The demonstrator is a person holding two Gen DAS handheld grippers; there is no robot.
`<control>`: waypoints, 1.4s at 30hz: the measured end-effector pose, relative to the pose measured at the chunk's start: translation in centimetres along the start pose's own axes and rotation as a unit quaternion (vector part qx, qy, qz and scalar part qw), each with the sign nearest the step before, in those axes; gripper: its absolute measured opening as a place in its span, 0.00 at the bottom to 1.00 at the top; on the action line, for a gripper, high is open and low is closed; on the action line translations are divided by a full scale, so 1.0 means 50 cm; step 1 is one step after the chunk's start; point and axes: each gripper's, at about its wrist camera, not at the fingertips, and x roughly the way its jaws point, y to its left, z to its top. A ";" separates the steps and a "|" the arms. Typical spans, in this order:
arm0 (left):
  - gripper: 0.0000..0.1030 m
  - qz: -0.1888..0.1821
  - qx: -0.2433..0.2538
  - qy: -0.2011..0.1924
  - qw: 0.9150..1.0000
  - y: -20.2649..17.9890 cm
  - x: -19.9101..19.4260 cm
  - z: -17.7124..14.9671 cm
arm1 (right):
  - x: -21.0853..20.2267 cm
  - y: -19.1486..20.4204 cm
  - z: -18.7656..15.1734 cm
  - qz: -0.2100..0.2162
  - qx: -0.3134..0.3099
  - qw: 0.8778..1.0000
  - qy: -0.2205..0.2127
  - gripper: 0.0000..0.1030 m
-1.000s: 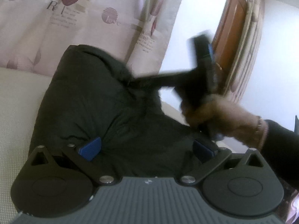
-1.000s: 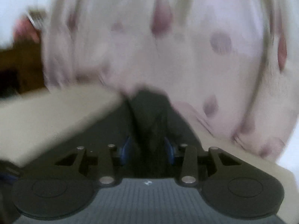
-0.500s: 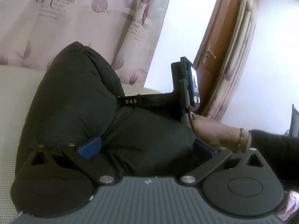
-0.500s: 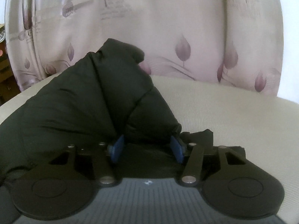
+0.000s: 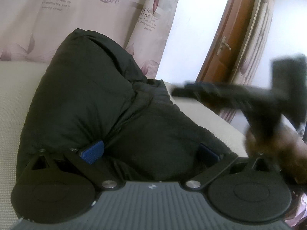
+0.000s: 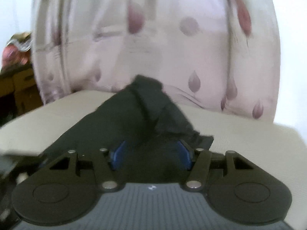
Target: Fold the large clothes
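A dark padded jacket (image 5: 92,99) lies bunched on a beige cushioned surface (image 5: 11,99). My left gripper (image 5: 149,151) is open, its blue pads wide apart with the jacket's bulk between them. The right gripper shows blurred at the right of the left wrist view (image 5: 230,95), held in a hand. In the right wrist view my right gripper (image 6: 150,153) is open, its blue pads apart, with a fold of the jacket (image 6: 145,105) lying just ahead of them on the surface.
A pale curtain with purple leaf prints (image 5: 86,9) hangs behind the surface and also fills the back of the right wrist view (image 6: 163,38). A brown wooden door (image 5: 226,38) stands at the right. Brown furniture (image 6: 15,88) is at the left.
The right gripper has pulled back to the right, off the jacket, and its jaws have widened. The left gripper has stayed open against the jacket.
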 end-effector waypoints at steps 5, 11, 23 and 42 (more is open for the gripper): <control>1.00 0.015 0.013 0.004 1.000 -0.012 0.004 -0.001 | -0.018 0.025 -0.084 -0.021 0.000 0.999 0.047 0.56; 1.00 0.035 0.027 0.018 0.999 -0.025 0.011 0.001 | 0.010 -0.014 -0.143 -0.029 0.073 0.994 0.072 0.78; 0.99 0.061 0.053 0.043 0.996 -0.031 0.022 0.009 | 0.031 -0.028 -0.186 -0.041 0.097 0.992 0.076 0.97; 1.00 0.095 0.070 0.057 0.991 -0.057 0.032 0.011 | 0.038 -0.040 -0.197 -0.032 0.122 0.990 0.068 1.00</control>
